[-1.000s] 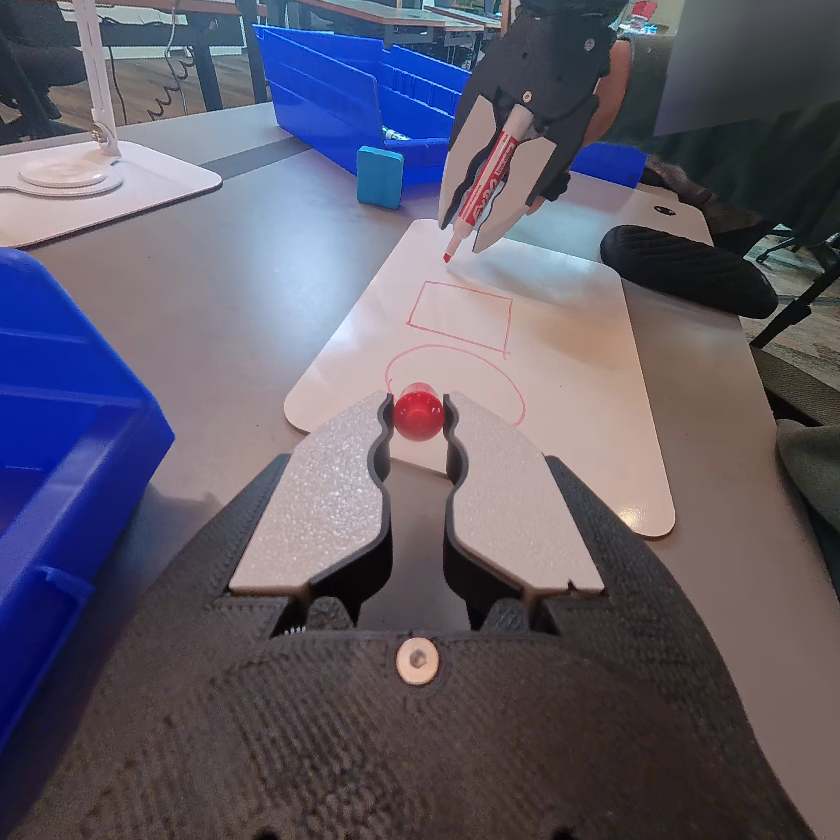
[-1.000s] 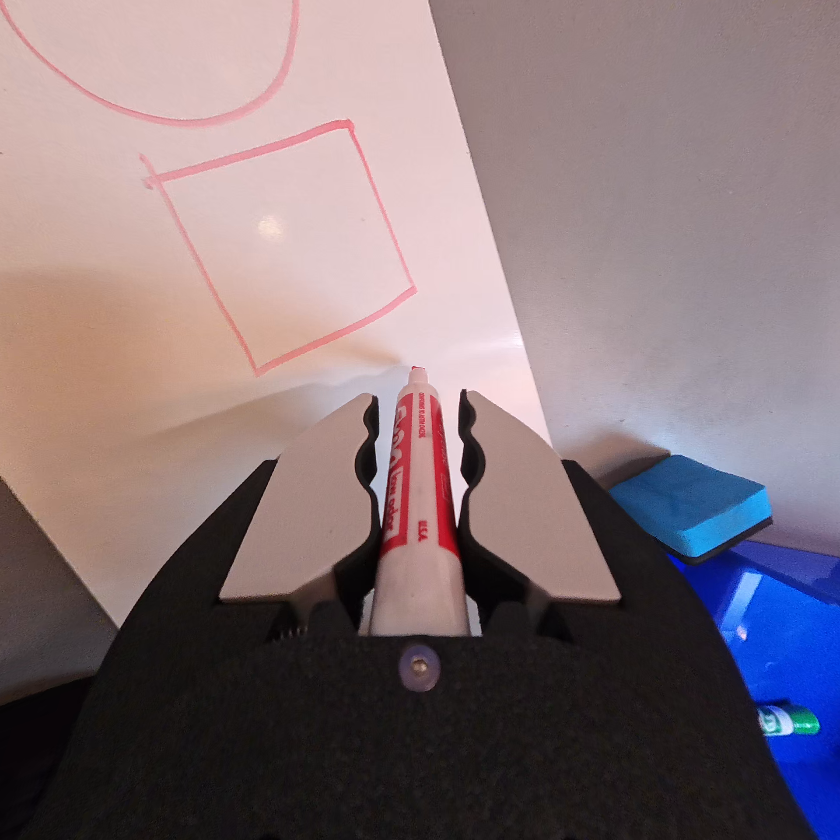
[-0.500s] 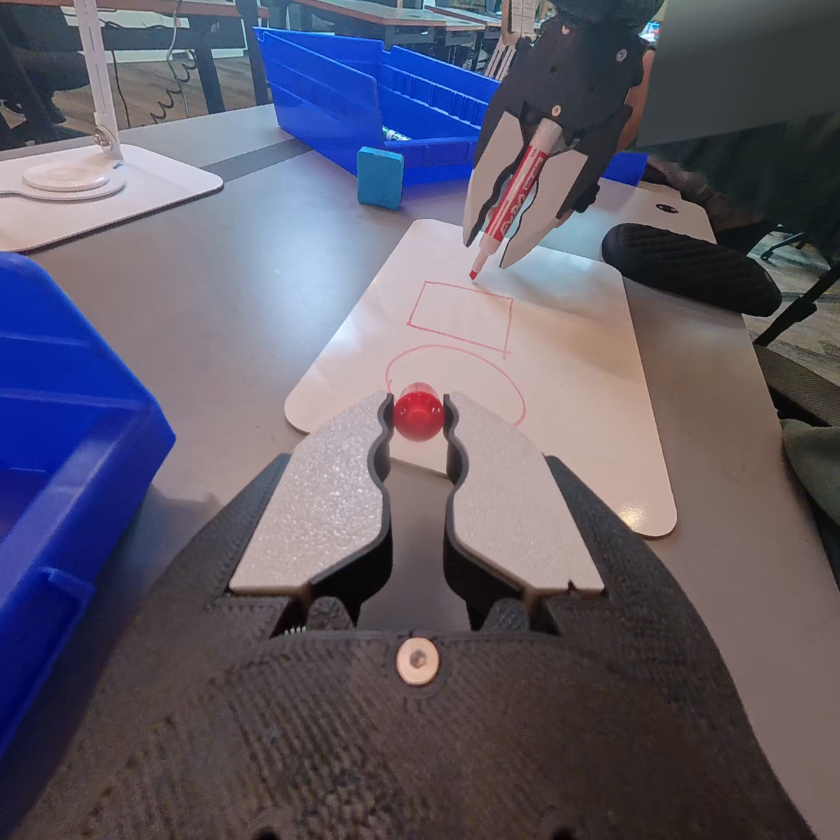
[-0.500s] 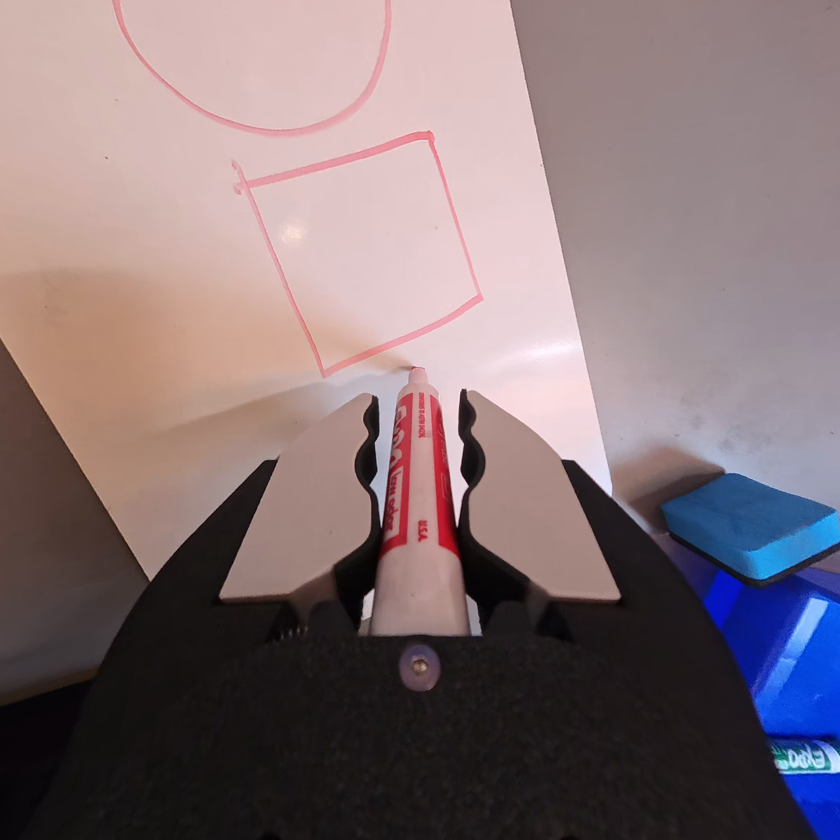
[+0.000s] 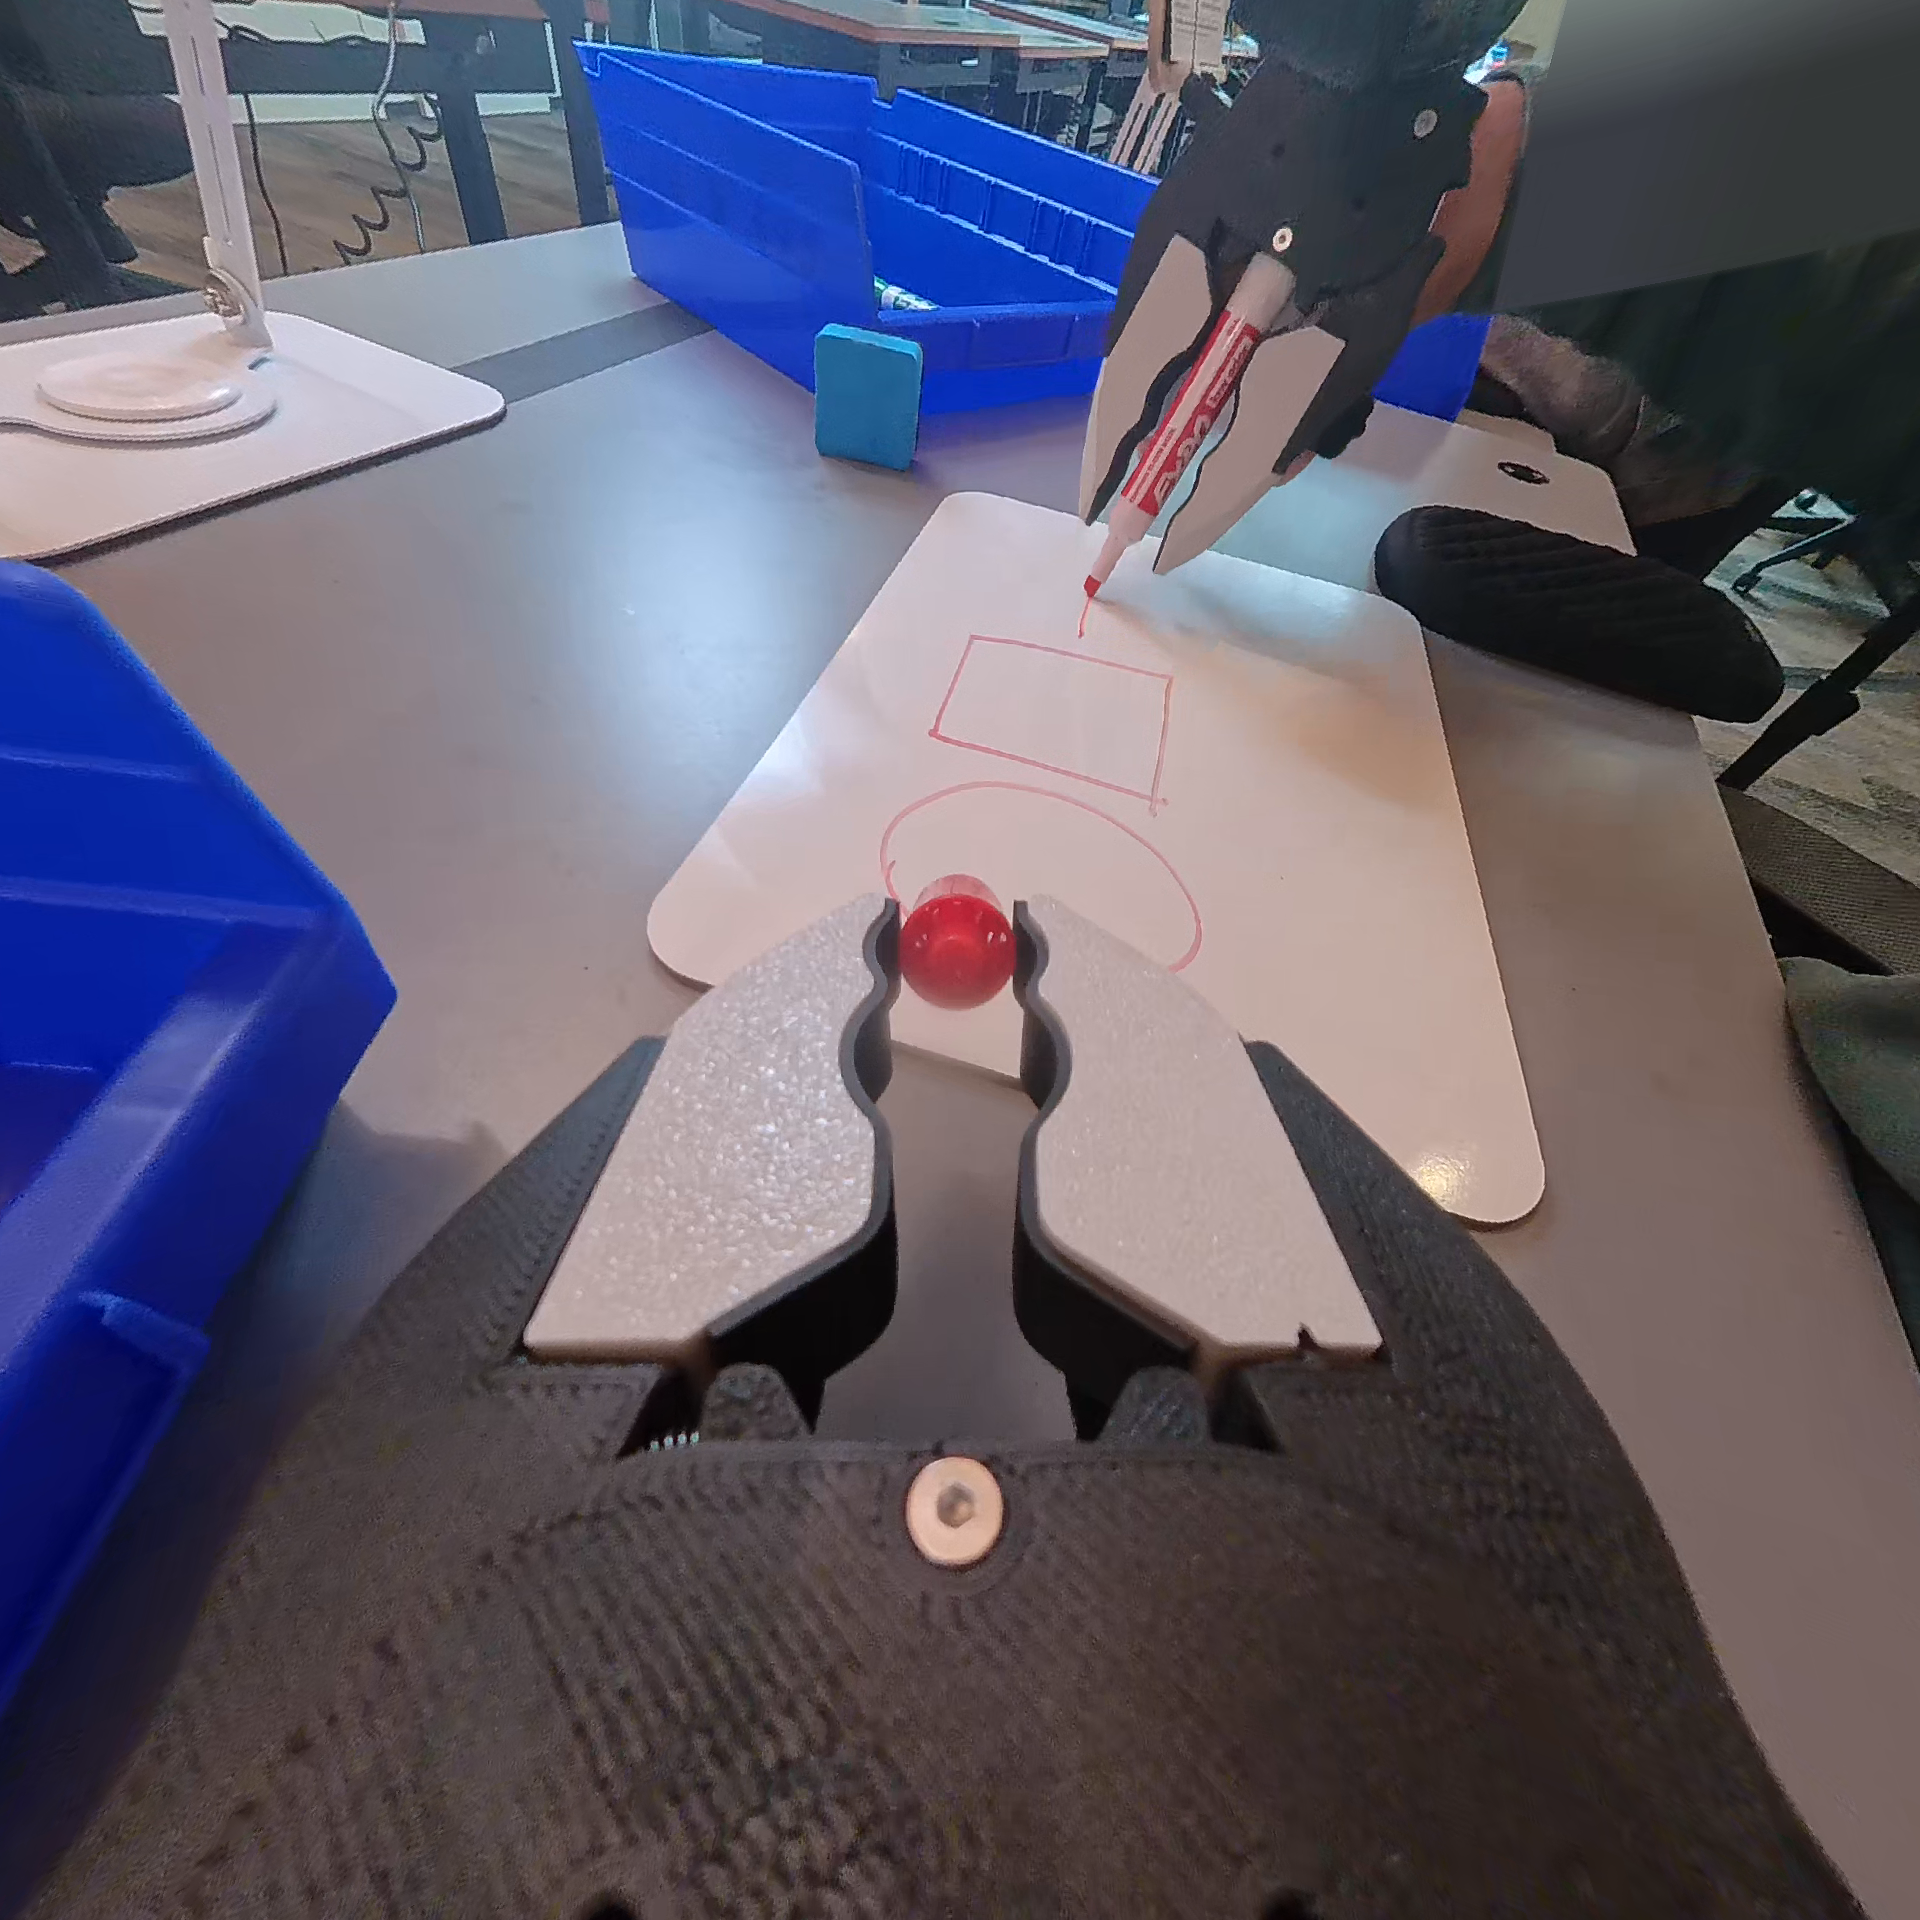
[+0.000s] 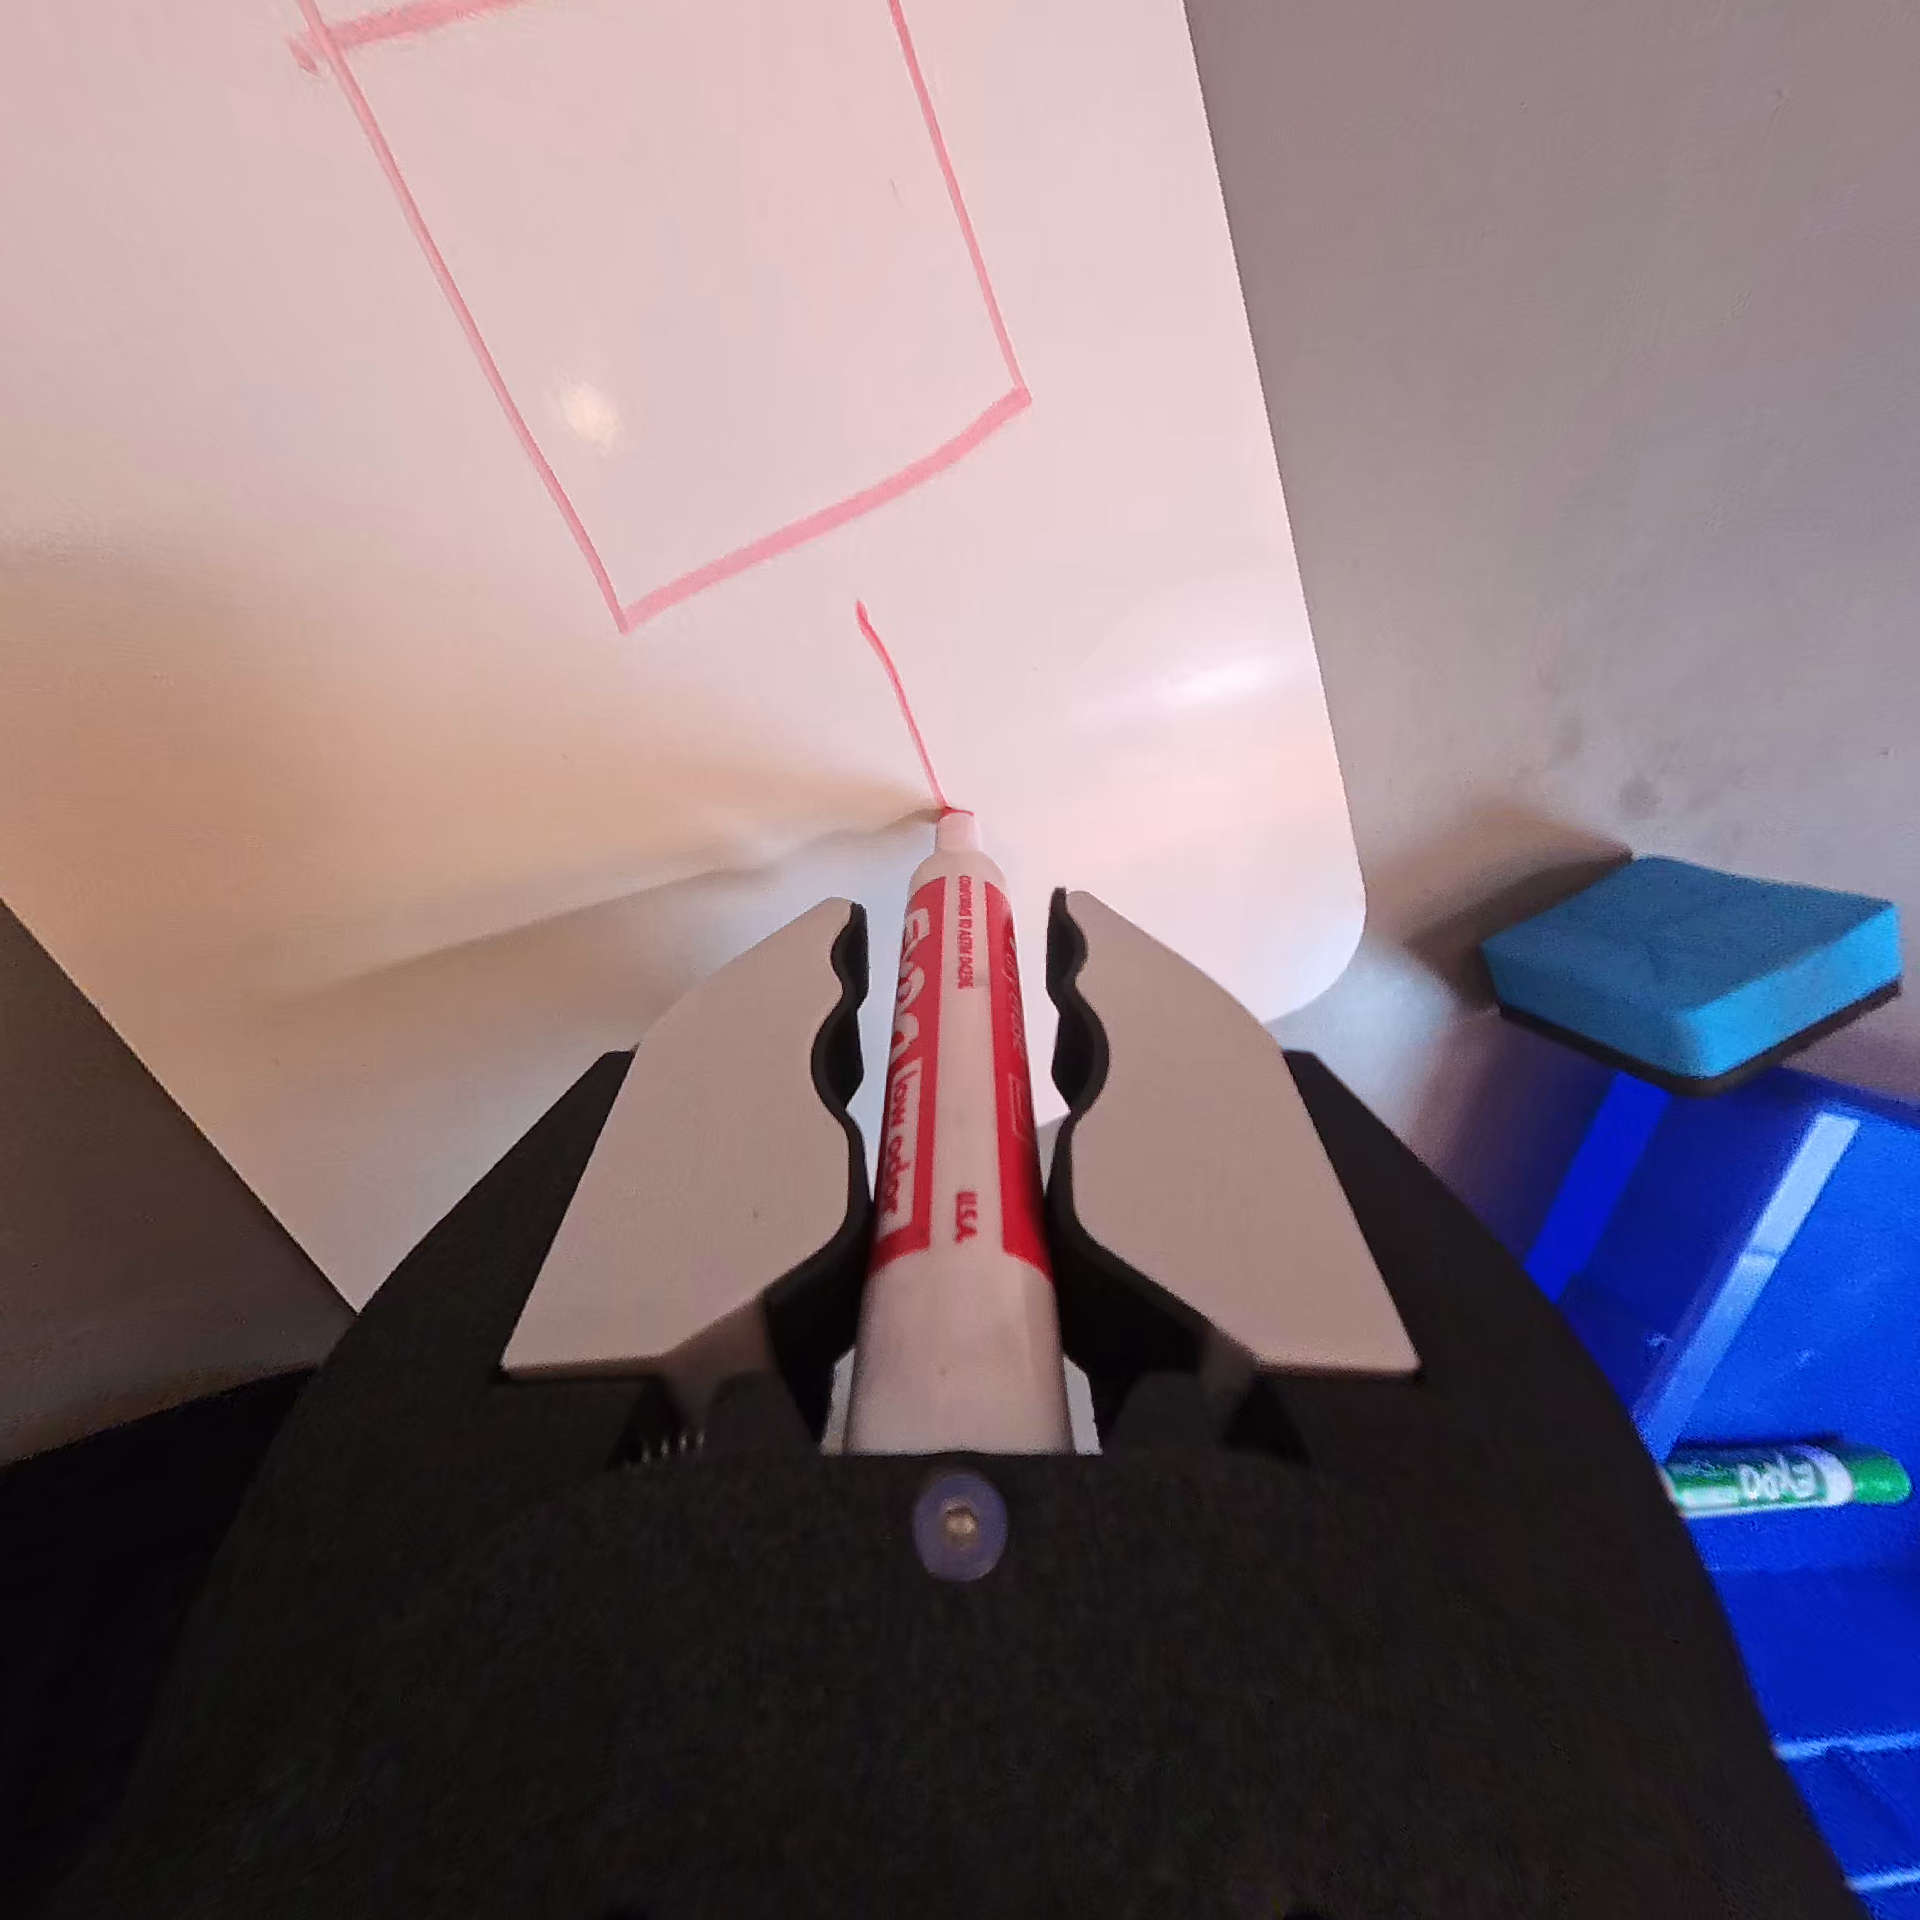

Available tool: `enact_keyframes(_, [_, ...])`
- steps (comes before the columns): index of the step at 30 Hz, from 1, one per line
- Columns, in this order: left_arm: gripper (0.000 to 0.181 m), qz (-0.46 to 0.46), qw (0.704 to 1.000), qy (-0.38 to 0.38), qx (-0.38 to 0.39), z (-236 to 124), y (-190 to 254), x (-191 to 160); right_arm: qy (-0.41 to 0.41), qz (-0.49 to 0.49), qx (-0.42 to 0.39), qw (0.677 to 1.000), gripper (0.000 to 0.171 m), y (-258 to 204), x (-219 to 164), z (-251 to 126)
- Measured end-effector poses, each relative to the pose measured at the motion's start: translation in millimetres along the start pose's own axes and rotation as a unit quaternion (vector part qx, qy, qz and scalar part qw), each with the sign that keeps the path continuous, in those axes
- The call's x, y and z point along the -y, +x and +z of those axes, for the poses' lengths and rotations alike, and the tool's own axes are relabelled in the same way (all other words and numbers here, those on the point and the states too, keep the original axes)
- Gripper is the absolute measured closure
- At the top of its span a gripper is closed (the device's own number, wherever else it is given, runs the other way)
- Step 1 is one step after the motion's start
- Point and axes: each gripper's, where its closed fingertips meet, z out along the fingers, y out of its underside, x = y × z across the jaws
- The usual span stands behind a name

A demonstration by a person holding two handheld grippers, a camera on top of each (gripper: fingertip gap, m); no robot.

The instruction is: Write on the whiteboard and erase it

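Note:
A white whiteboard (image 5: pixel 1299 894) lies flat on the grey table, with a red square (image 5: pixel 1049 717) and a red oval (image 5: pixel 1039 862) drawn on it. My right gripper (image 6: pixel 956 914) is shut on a red marker (image 6: pixel 951 1091), and the marker's tip touches the board (image 6: pixel 727 312) at the end of a short new red line (image 6: pixel 899 707) beside the square. The right gripper also shows in the left wrist view (image 5: pixel 1132 540) at the board's far end. My left gripper (image 5: pixel 954 920) is shut on the red marker cap (image 5: pixel 954 951) over the board's near end.
A blue eraser (image 5: pixel 868 393) (image 6: pixel 1683 971) leans against a blue bin (image 5: pixel 883 239) behind the board. A green marker (image 6: pixel 1787 1481) lies in that bin. Another blue bin (image 5: pixel 135 987) is at my left. A white stand base (image 5: pixel 208 405) is far left. A black armrest (image 5: pixel 1569 613) is right. One gripper's finger ends stand about 25 cm off the other's. Measured from the fingertips, the blue eraser (image 5: pixel 868 393) is 12 cm or so from the right gripper and 35 cm from the left. Look for it in the right wrist view (image 6: pixel 1675 935) too.
The right gripper has moved the marker tip from the square's far edge toward the board's far end, leaving a short red line. The left gripper has not moved.

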Motion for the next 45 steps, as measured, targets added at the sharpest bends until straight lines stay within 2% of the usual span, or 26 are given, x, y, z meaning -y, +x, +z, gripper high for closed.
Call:
enact_keyframes(13, [0.161, -0.002, 1.000, -0.002, -0.003, 0, 0, -1, 0.038, 0.000, -0.013, 0.999, 0.137, 7, 18, 2])
enact_keyframes(31, [0.161, -0.007, 1.000, -0.008, -0.008, 2, 1, -3, 0.014, 0.015, -0.013, 1.000, 0.137, 0, -8, -2])
enact_keyframes(37, [0.161, -0.004, 1.000, -0.009, -0.006, 2, 1, -3, 0.010, 0.011, -0.015, 1.000, 0.137, -1, -7, -2])
enact_keyframes(42, [0.161, -0.003, 1.000, -0.009, -0.006, 1, 1, -3, 0.019, -0.012, 0.012, 1.000, 0.137, -24, 6, -3])
enact_keyframes(45, [0.161, -0.004, 1.000, -0.008, -0.007, 1, 1, -3, 0.037, 0.003, -0.004, 0.999, 0.137, -15, 7, -9])
